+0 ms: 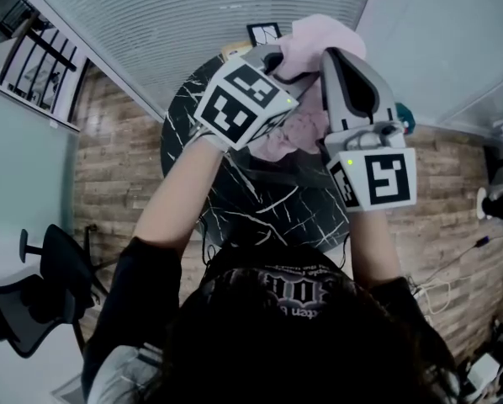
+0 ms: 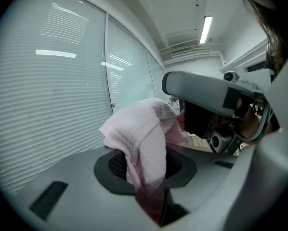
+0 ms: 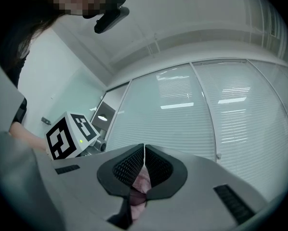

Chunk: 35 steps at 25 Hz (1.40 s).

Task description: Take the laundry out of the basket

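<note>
- Dark hair [image 1: 302, 343] of the person fills the bottom of the head view, on the near side of the round black table [image 1: 260, 200].
- Only the head view shows that table, the wooden floor [image 1: 117, 167] around it and one office chair [image 1: 33, 305], well apart from the table on its near left.
- Above the table's far half hangs one pink cloth [image 1: 319, 36], lifted clear of the tabletop between the two grippers.
- Seen from the head, the left gripper [image 1: 285, 61] and right gripper [image 1: 332, 55] meet at the cloth, but their jaws are lost in the fabric.
- From the left gripper view, its fingers are narrow and pinch a fold of the cloth, which drapes over the jaw tips; window blinds [image 2: 47, 105] and one ceiling light [image 2: 205, 29] show behind.
- From the right gripper view, its pads are almost together with a sliver of pink cloth clamped between them.
- Count: two grippers, two marker cubes (left [image 1: 243, 103], right [image 1: 378, 179]), one cloth, one table, one chair.
</note>
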Each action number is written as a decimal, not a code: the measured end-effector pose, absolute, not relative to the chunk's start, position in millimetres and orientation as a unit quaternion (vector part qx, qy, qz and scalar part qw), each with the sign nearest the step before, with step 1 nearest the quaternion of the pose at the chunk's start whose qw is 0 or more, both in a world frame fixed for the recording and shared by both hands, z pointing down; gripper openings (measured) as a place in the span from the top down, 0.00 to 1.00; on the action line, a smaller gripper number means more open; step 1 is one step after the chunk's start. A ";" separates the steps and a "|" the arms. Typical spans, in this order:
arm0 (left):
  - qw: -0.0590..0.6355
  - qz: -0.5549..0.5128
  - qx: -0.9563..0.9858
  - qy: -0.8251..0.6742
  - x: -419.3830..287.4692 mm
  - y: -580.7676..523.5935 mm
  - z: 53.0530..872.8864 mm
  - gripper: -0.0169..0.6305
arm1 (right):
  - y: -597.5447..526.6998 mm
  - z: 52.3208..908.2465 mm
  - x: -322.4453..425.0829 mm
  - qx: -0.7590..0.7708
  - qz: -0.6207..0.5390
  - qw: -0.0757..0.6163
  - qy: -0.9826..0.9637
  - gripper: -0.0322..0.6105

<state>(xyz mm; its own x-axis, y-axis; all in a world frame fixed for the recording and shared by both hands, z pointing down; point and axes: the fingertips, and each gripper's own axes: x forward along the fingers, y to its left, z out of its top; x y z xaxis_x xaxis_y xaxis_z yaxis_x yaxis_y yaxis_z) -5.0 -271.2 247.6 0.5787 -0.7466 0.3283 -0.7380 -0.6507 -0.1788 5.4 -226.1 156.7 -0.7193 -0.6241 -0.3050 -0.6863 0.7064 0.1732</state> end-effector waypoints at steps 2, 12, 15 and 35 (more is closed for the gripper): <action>0.022 -0.184 -0.886 0.426 -8.3 -271.4 231.6 0.81 | -226.1 148.1 1.5 -0.354 0.142 0.115 0.917 0.90; 0.040 -0.170 -0.865 0.470 -39.2 -260.5 185.8 0.81 | -219.1 110.3 -24.4 -0.322 0.160 0.143 0.922 0.90; 0.050 -0.168 -0.857 0.484 -50.7 -254.5 174.2 0.81 | -216.3 101.0 -36.8 -0.308 0.158 0.154 0.925 0.90; 0.099 -0.162 -0.782 0.593 -165.8 -188.7 119.9 0.81 | -155.4 67.6 -145.0 -0.200 0.166 0.201 0.945 0.90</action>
<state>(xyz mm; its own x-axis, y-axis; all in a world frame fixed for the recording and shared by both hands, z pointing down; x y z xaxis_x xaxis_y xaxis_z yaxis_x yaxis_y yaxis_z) -165.8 -188.7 119.9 0.2441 -0.9602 0.1360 -0.8957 -0.2770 -0.3479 -145.0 -155.4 67.6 -0.8396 -0.3110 -0.4453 -0.4444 0.8647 0.2340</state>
